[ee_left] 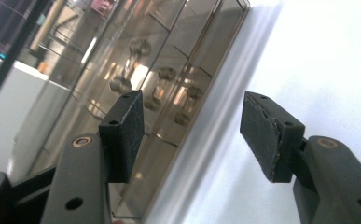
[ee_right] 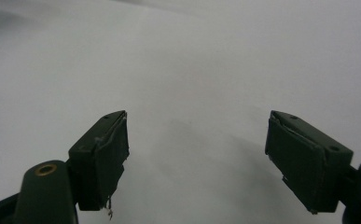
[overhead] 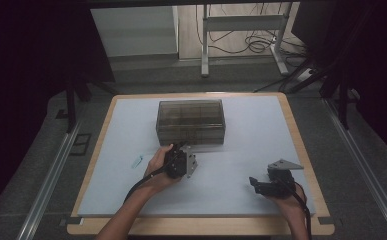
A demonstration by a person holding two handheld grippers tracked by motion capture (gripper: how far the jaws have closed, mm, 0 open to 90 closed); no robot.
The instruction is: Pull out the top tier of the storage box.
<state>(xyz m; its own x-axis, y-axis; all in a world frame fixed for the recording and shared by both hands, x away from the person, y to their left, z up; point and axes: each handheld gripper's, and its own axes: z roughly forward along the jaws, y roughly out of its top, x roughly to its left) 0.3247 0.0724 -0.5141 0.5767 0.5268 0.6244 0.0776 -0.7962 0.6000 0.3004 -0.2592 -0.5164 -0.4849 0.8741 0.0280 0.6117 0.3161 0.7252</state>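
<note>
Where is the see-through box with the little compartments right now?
In the high view the see-through box sits on the white mat, toward the far middle, just beyond the left gripper, whose open jaws point at it.

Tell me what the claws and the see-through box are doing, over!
Left claw open, nothing in it, right at the smoky see-through box. Right claw open, empty, low over the white mat. Small blue thing lying left, clear of both.

No lettering, label, brand mark, number or sign can be read anywhere on the table: the smoky clear plastic box (overhead: 191, 121) carries no legible print, nor do the white table mat (overhead: 251, 130) or the black jaw pads seen in both gripper views
</note>
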